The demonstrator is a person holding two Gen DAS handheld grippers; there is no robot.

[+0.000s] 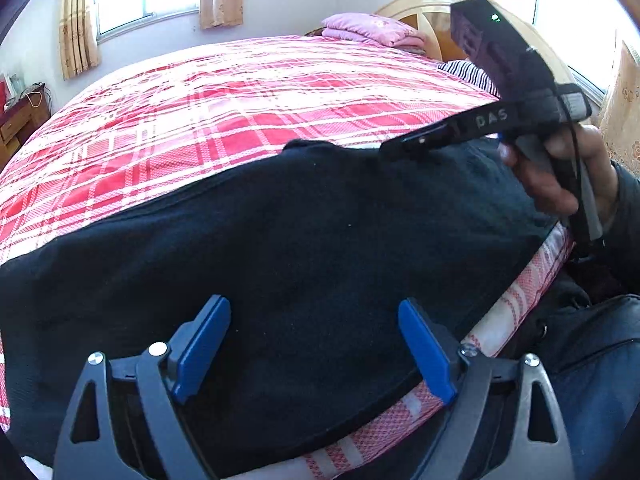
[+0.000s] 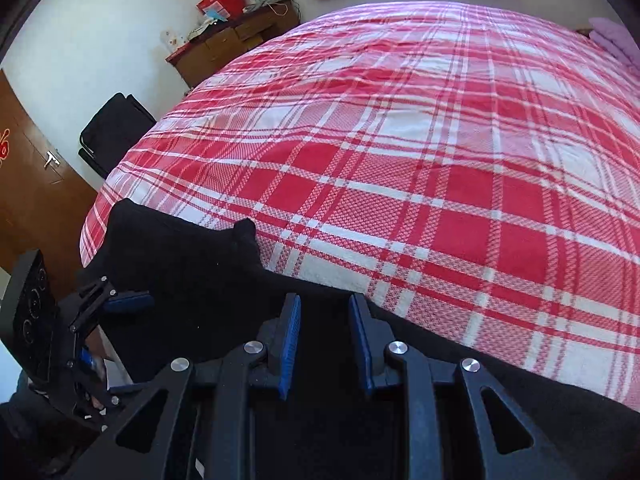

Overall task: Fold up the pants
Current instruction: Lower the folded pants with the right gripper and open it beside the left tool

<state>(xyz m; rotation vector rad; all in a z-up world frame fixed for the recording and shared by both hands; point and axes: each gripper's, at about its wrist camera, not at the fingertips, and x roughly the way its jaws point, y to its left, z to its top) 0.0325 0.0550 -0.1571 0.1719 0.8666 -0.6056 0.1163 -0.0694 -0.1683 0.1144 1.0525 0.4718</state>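
Pants (image 1: 280,248), black and soft, lie spread along the near edge of the bed (image 1: 248,92), on top of the red and white checked bedcover (image 2: 440,168). From my left wrist view they fill the whole lower half, running from the left edge across to the right, where the bedcover's edge shows beneath them.

My left tongs (image 1: 314,350) stand wide open just above the black cloth, the two blue pads (image 1: 202,350) well apart and nothing between them. My right tongs (image 2: 323,344) are open only part way, the pads (image 2: 289,344) fairly near each other, with the dark cloth under and between them; I cannot tell whether they touch it, and they do not clamp it.

In the left wrist view my right tongs (image 1: 416,144) reach in from the right, held by my right hand (image 1: 560,176), their tip low over the far edge of the pants. In the right wrist view my left tongs (image 2: 120,344) sit at the left, beside the pants' near end.

A pink folded blanket (image 1: 372,30) lies at the head of the bed by the wooden headboard (image 1: 424,12). A wooden dresser (image 2: 236,44) stands against the far wall, and a black chair (image 2: 114,132) is beside the bed.
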